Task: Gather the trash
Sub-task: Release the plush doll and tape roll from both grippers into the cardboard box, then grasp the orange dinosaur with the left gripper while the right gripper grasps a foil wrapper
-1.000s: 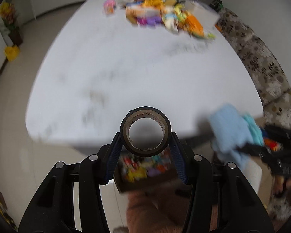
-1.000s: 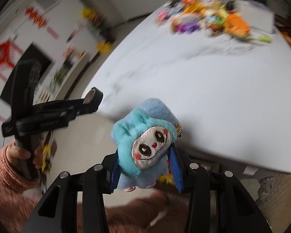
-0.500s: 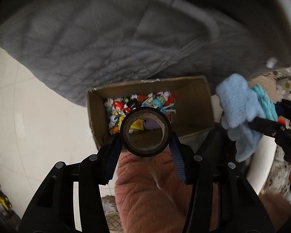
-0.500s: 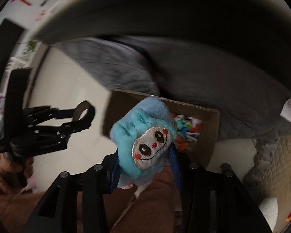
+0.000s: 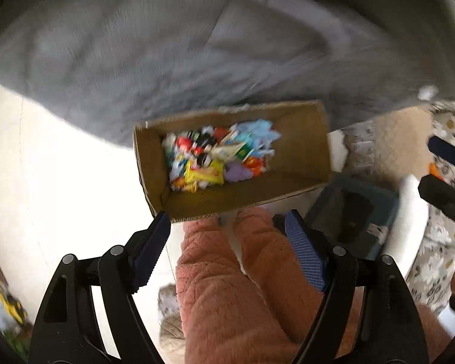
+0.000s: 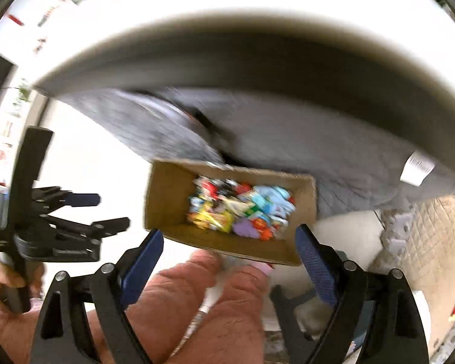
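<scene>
An open cardboard box (image 5: 303, 139) stands on the floor under the table, holding a heap of colourful wrappers and small toys (image 5: 218, 157). It also shows in the right wrist view (image 6: 166, 200), with the heap (image 6: 242, 212) inside. A light blue plush patch (image 5: 257, 133) lies on the heap's right side. My left gripper (image 5: 227, 233) is open and empty above the box's near edge. My right gripper (image 6: 229, 248) is open and empty over the box. The left gripper also shows at the left of the right wrist view (image 6: 106, 212).
A grey quilted cloth (image 5: 136, 45) hangs under the white table (image 6: 257, 15) behind the box. A dark blue bin (image 5: 352, 209) stands right of the box. The person's pink trouser legs (image 5: 242, 288) are just below both grippers. The pale floor (image 5: 45, 182) lies left.
Both grippers have opened. The tape roll has left my left gripper and the blue plush toy has left my right gripper. A blue plush patch now lies on the heap.
</scene>
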A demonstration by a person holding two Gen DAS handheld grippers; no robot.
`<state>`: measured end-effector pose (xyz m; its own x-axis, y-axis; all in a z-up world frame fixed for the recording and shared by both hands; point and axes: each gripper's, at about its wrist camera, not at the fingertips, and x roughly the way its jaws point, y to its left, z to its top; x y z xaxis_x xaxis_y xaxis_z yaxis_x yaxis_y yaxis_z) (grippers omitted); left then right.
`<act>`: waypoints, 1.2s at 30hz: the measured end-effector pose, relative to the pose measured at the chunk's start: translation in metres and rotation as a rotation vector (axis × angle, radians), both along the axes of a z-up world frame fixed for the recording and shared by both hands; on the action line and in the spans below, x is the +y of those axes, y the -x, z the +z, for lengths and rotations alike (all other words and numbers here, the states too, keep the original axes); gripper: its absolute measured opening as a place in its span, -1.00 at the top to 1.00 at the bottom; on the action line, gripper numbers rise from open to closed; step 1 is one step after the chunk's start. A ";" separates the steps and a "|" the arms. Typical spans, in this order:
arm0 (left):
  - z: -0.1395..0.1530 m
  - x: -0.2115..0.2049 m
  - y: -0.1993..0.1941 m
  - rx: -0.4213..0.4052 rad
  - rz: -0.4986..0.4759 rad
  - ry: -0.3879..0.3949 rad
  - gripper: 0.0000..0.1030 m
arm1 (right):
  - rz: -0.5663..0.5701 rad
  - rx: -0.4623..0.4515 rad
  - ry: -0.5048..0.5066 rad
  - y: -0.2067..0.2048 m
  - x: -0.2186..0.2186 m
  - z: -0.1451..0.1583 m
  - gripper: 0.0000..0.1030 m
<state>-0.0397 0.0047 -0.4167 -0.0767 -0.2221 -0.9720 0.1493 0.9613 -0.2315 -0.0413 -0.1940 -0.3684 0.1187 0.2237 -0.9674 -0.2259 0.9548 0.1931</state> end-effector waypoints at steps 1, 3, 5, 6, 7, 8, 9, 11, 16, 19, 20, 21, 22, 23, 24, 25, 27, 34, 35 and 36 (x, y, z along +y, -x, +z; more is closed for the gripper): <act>0.018 0.001 0.000 -0.037 -0.021 0.008 -0.48 | 0.008 -0.030 -0.027 0.000 0.004 0.020 -0.68; 0.066 0.005 -0.001 -0.153 -0.067 0.029 -0.55 | 0.012 -0.101 -0.094 -0.005 0.013 0.064 -0.69; 0.108 0.009 -0.002 -0.281 -0.092 0.031 -0.62 | -0.016 -0.175 -0.150 -0.017 0.017 0.100 -0.79; 0.126 0.012 -0.003 -0.343 -0.102 0.029 -0.67 | -0.053 -0.223 -0.181 -0.030 0.017 0.120 -0.87; 0.143 0.016 -0.005 -0.399 -0.110 0.028 -0.67 | -0.098 -0.259 -0.201 -0.045 0.016 0.134 -0.89; 0.152 0.018 -0.006 -0.432 -0.113 0.028 -0.68 | -0.161 -0.288 -0.236 -0.067 0.013 0.146 -0.89; 0.164 0.022 -0.009 -0.474 -0.116 0.031 -0.68 | -0.206 -0.294 -0.256 -0.082 0.010 0.151 -0.89; 0.181 0.030 -0.013 -0.535 -0.125 0.033 -0.68 | -0.349 -0.285 -0.290 -0.124 0.000 0.155 -0.89; 0.182 0.051 -0.019 -0.568 -0.137 0.015 -0.68 | -0.698 -0.228 -0.385 -0.239 -0.030 0.144 -0.86; 0.177 0.074 -0.019 -0.545 -0.080 0.018 -0.68 | -0.786 -0.190 -0.355 -0.296 -0.037 0.136 -0.85; 0.178 0.079 -0.019 -0.536 -0.064 0.019 -0.68 | -0.815 -0.176 -0.334 -0.310 -0.039 0.132 -0.85; 0.175 0.085 -0.018 -0.524 -0.049 0.016 -0.68 | -0.841 -0.162 -0.322 -0.327 -0.041 0.127 -0.85; 0.173 0.091 -0.016 -0.511 -0.036 0.009 -0.68 | -0.859 -0.150 -0.312 -0.343 -0.043 0.122 -0.83; 0.168 0.096 -0.014 -0.495 -0.020 -0.004 -0.68 | -0.867 -0.144 -0.304 -0.350 -0.045 0.120 -0.81; 0.165 0.102 -0.011 -0.481 -0.009 -0.014 -0.68 | -0.875 -0.127 -0.293 -0.365 -0.044 0.114 -0.78; 0.162 0.107 -0.008 -0.467 0.003 -0.022 -0.68 | -0.875 -0.115 -0.286 -0.373 -0.044 0.110 -0.67; 0.155 0.115 -0.004 -0.437 0.032 -0.040 -0.68 | -0.867 -0.088 -0.279 -0.389 -0.042 0.100 -0.21; 0.158 0.115 -0.021 -0.430 0.061 -0.040 -0.68 | -0.724 -0.104 -0.286 -0.361 -0.038 0.105 0.78; 0.161 0.112 -0.025 -0.442 0.051 -0.041 -0.68 | -0.696 -0.100 -0.307 -0.347 -0.042 0.109 0.79; 0.165 0.105 -0.031 -0.458 0.038 -0.040 -0.68 | -0.671 -0.100 -0.307 -0.335 -0.045 0.113 0.87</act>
